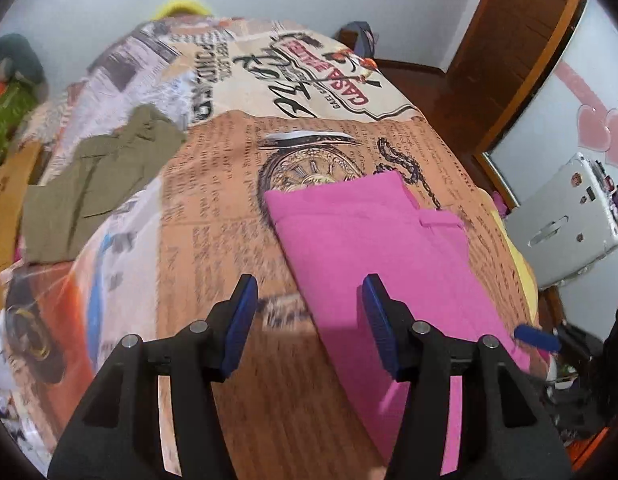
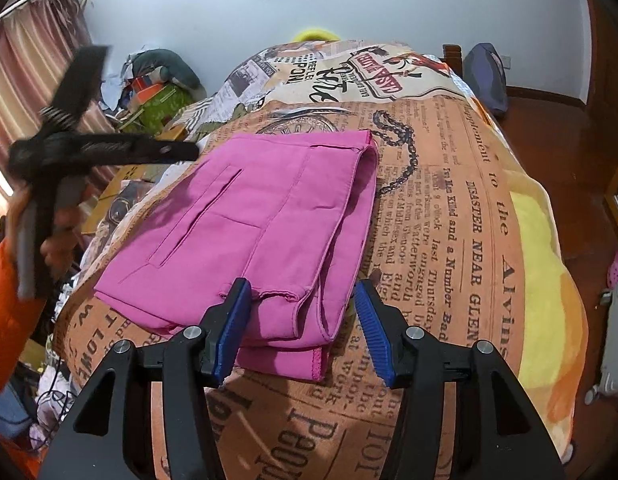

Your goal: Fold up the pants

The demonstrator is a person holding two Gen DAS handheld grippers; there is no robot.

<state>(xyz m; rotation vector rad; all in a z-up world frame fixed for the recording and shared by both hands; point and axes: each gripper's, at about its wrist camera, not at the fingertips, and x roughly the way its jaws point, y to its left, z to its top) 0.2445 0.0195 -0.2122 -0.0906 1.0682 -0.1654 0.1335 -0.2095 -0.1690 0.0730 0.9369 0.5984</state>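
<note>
The pink pants (image 2: 245, 224) lie folded into a compact stack on the newspaper-print bedspread (image 2: 449, 240). They also show in the left wrist view (image 1: 369, 248). My right gripper (image 2: 303, 292) is open and empty, just above the near edge of the stack. My left gripper (image 1: 309, 292) is open and empty, raised over the left edge of the pants. In the right wrist view the left gripper (image 2: 89, 148) shows blurred at the far left, held up off the bed. A blue fingertip of the right gripper (image 1: 537, 336) shows at the pants' right edge.
An olive green garment (image 1: 97, 184) lies on the bed's left side. A cluttered pile (image 2: 157, 84) sits beyond the bed by the curtain. A white appliance (image 1: 573, 216) stands right of the bed. A dark bag (image 2: 487, 76) hangs at the far bed corner.
</note>
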